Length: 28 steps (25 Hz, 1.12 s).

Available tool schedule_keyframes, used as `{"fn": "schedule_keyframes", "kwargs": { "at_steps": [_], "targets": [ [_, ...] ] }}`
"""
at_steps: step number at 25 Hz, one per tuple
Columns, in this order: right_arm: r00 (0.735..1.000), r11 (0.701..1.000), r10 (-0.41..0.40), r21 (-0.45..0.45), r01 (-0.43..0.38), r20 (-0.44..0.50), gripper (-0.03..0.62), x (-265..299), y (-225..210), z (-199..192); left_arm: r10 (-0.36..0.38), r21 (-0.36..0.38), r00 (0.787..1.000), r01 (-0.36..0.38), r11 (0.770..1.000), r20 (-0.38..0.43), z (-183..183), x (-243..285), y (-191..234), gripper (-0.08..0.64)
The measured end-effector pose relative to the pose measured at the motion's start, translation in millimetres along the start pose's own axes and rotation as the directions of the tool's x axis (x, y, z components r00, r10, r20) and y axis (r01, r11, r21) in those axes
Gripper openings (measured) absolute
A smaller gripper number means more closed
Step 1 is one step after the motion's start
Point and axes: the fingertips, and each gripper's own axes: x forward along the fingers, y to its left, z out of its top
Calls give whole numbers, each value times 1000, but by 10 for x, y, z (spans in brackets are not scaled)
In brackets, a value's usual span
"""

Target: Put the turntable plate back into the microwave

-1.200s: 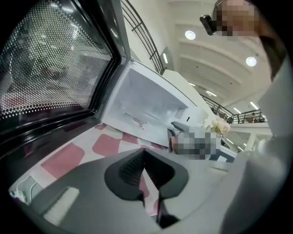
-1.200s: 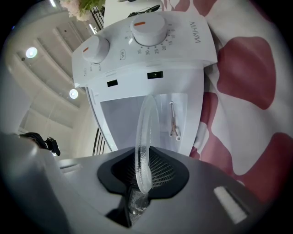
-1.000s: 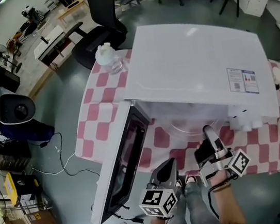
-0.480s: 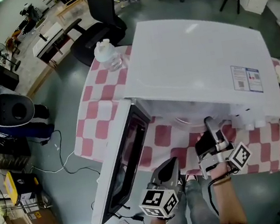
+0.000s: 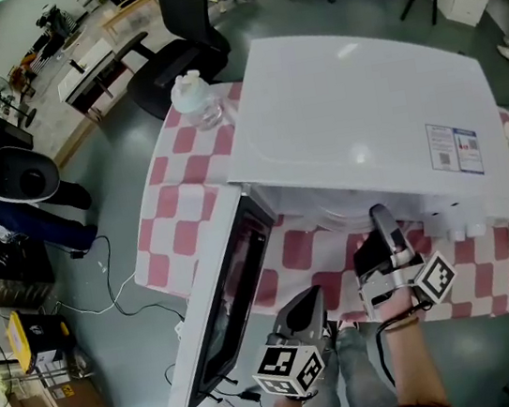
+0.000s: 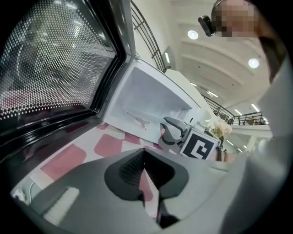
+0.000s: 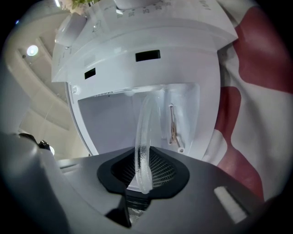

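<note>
Status: insertion under way, not finished. Your right gripper (image 5: pixel 380 219) pinches the turntable plate (image 7: pixel 145 137) by its rim, pads pressed on the glass. The plate reaches edge-first into the open mouth of the microwave (image 5: pixel 355 116). Most of it looks to be inside the cavity, but it is not yet set down. Left to do, as I judge it: lower it onto the spoked support (image 6: pixel 137 120) on the cavity floor, let go, withdraw, perhaps close the door (image 5: pixel 223 297). Your left gripper (image 5: pixel 301 312) hangs by the door, jaws pressed together on nothing. Writing: a label (image 5: pixel 453 148) on the microwave's top carries blue and red print, too small to read; no brand is legible.
</note>
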Motion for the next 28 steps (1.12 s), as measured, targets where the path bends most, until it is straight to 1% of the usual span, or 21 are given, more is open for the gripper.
{"fn": "schedule_keyframes", "kwargs": {
  "at_steps": [9, 14, 21, 28],
  "targets": [
    [999, 1000, -13, 6, 13, 30, 66, 109, -36, 97, -2, -18, 1000, 2, 1000, 0, 4, 15, 16, -2],
    [999, 1000, -28, -4, 28, 37, 67, 181, -36, 138, 1, -15, 1000, -1, 1000, 4, 45, 48, 11, -2],
    [998, 1000, -16, 20, 15, 64, 69, 247, -46, 142, 9, -13, 1000, -9, 1000, 6, 68, 74, 19, -2],
    [998, 1000, -3, 24, 1, 69, 68, 334, -42, 151, 14, -8, 1000, -14, 1000, 9, 105, 101, 10, -2]
  ]
}}
